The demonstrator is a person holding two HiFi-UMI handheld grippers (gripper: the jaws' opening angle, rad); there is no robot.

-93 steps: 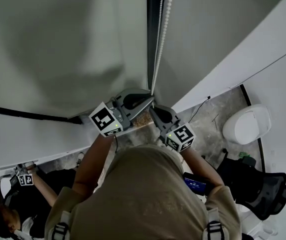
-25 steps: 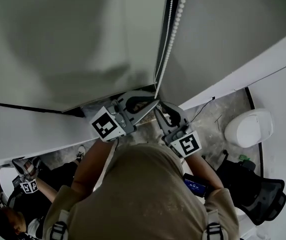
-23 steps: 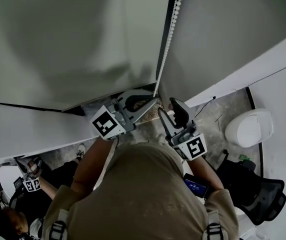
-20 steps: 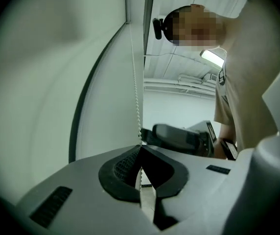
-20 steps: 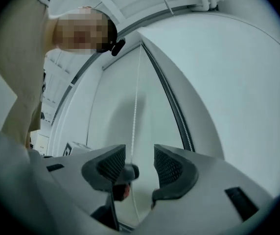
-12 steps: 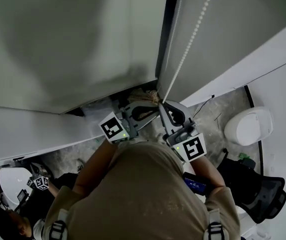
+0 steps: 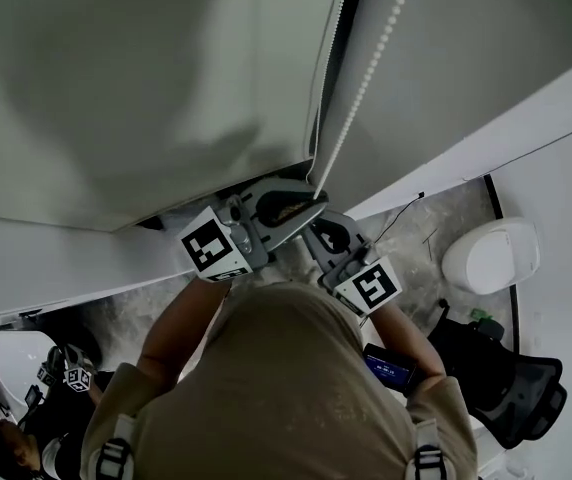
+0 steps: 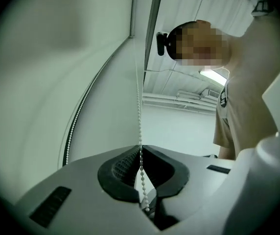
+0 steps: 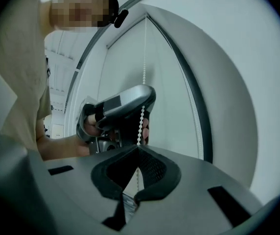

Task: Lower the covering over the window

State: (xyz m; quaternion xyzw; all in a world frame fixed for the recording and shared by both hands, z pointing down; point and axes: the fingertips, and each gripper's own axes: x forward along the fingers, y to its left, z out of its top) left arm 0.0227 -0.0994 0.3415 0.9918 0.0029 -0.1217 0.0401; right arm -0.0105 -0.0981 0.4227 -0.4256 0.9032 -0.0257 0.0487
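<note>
Left gripper (image 8: 140, 148) and right gripper (image 9: 139, 148) just beneath it both pinch the bead chain (image 7: 364, 83) rising above them, seemingly to draw the blind (image 7: 116, 88) down.

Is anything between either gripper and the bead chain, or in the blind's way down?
Nothing visible. The left gripper and the right gripper are each shut directly on the bead chain, with no other thing between the jaws. Nothing shows against the blind either, though its lower edge is hard to follow here.
</note>
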